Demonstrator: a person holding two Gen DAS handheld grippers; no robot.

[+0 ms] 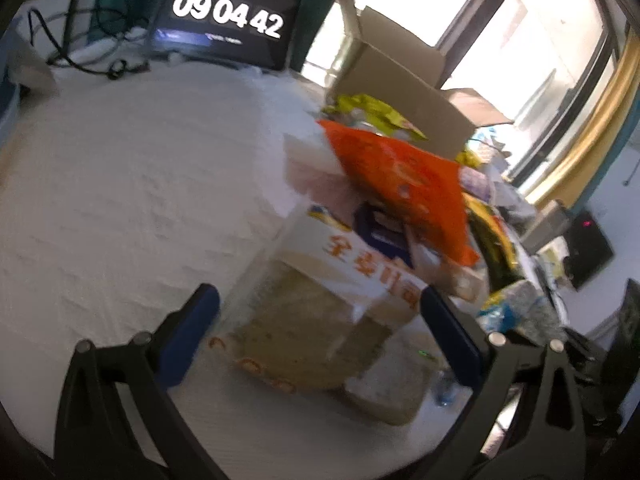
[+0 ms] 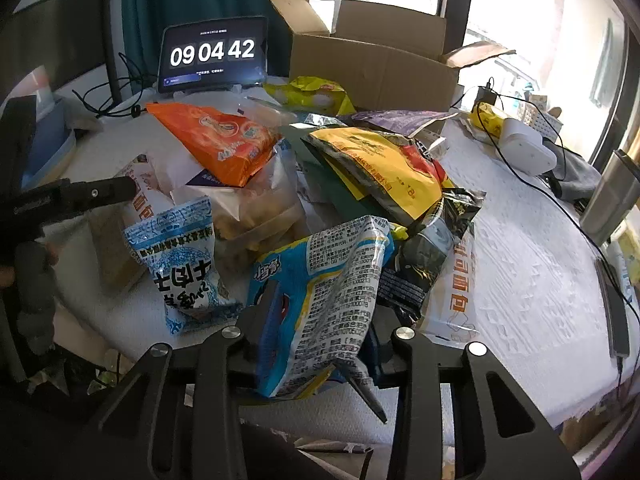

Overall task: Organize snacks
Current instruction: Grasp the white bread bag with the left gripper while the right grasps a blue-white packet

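In the left wrist view my left gripper (image 1: pixel 320 308) is open, its blue pads either side of a clear bread package (image 1: pixel 316 304) with orange lettering; contact is not clear. An orange snack bag (image 1: pixel 404 184) lies on the pile behind it. In the right wrist view my right gripper (image 2: pixel 316 320) is shut on a blue and white snack bag (image 2: pixel 328 304). Beyond it the pile holds a small blue packet (image 2: pixel 180 260), the orange bag (image 2: pixel 224 140), a yellow bag (image 2: pixel 384 168) and a dark packet (image 2: pixel 436 240). The left gripper's finger (image 2: pixel 100 192) shows at left.
An open cardboard box (image 2: pixel 372 64) stands behind the pile. A tablet clock (image 2: pixel 214 56) stands at the back with cables beside it. A white device (image 2: pixel 524 148), cables and a metal cylinder (image 2: pixel 608 200) lie at right. A white cloth (image 1: pixel 120 180) covers the table.
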